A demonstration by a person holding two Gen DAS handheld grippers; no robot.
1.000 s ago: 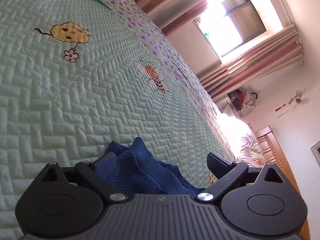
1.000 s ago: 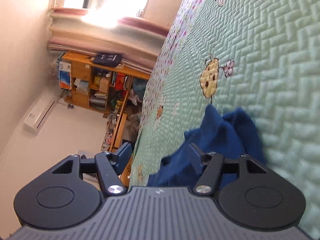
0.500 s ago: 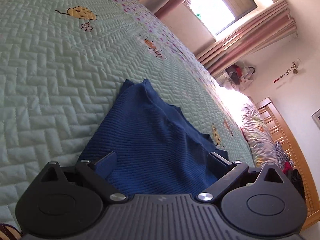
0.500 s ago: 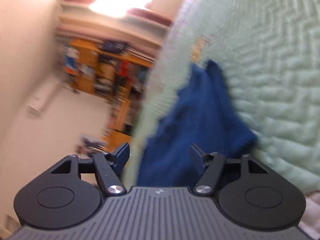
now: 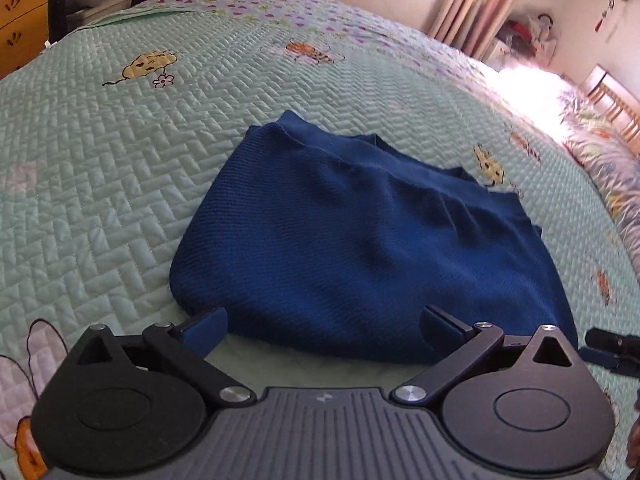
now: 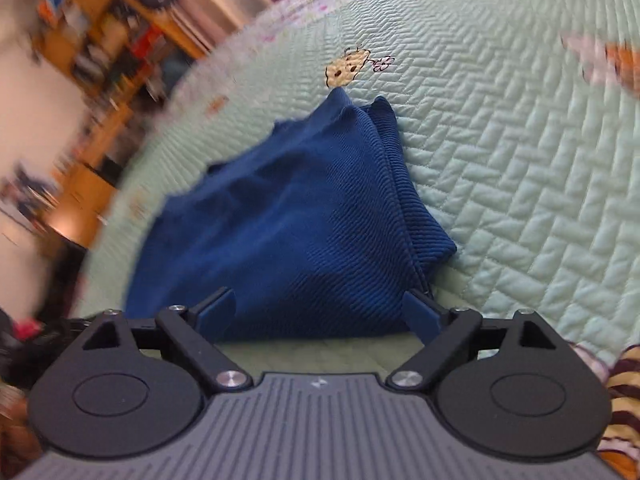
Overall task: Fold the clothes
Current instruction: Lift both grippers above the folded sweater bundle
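Observation:
A dark blue knit garment (image 5: 360,240) lies folded in a thick stack on the mint quilted bedspread (image 5: 100,160). My left gripper (image 5: 324,326) hovers at its near edge, jaws opening wide. Its fingertips (image 5: 204,328) frame the fold and no pad presses on the cloth. In the right wrist view the same garment (image 6: 300,232) shows its ribbed hem on the right side. My right gripper (image 6: 320,314) is at its near edge, jaws opening, cloth between the tips but not pinched. The right gripper's tip (image 5: 612,350) shows at the left view's right edge.
Wooden drawers (image 5: 20,12) stand beyond the bed's far left corner, and a cluttered wooden shelf (image 6: 100,40) shows blurred in the right view. Patterned pillows (image 5: 608,168) and a wooden headboard (image 5: 612,92) are at the right. Striped yellow-brown fabric (image 6: 624,400) lies near my right gripper.
Both grippers pulled back from the garment and rolled to level. The cloth, bunched at the fingers before, now lies folded on the bed. The right jaws have widened.

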